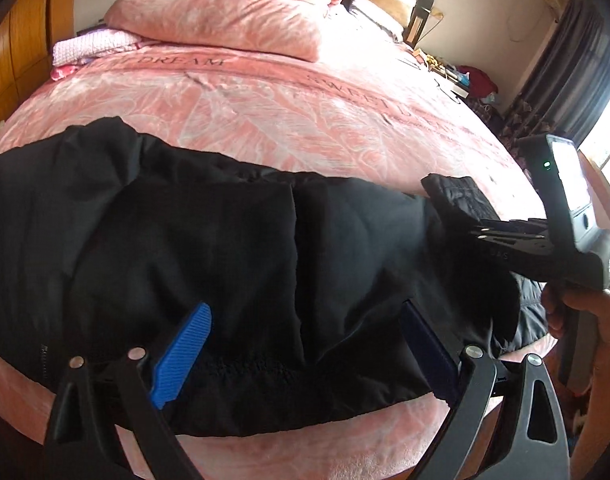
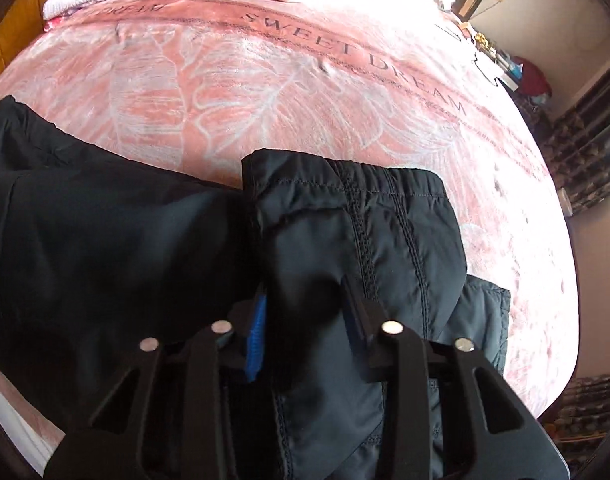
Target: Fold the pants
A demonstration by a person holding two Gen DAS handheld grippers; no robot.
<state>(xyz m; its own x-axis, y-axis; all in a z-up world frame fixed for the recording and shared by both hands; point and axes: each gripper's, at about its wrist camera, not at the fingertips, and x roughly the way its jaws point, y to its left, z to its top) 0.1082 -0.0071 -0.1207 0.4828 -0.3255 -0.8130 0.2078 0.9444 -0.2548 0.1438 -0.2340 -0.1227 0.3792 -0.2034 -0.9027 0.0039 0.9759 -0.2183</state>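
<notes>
Black pants (image 1: 233, 264) lie across the near side of a pink bed (image 1: 265, 112). My left gripper (image 1: 305, 344) is open above them, blue fingers (image 1: 185, 356) wide apart over the near hem. My right gripper (image 2: 305, 320) is shut on the elastic waistband end of the pants (image 2: 369, 232) and holds it lifted and folded over the rest. It also shows in the left wrist view (image 1: 465, 208) at the right, with waistband fabric in it. The legs (image 2: 85, 248) stretch off to the left.
Pink pillows (image 1: 225, 12) and a folded pink cloth (image 1: 89, 46) lie at the head of the bed. A wooden wardrobe (image 1: 17, 52) stands at left. A cluttered nightstand (image 1: 465, 76) and dark curtains (image 1: 565, 72) are at right.
</notes>
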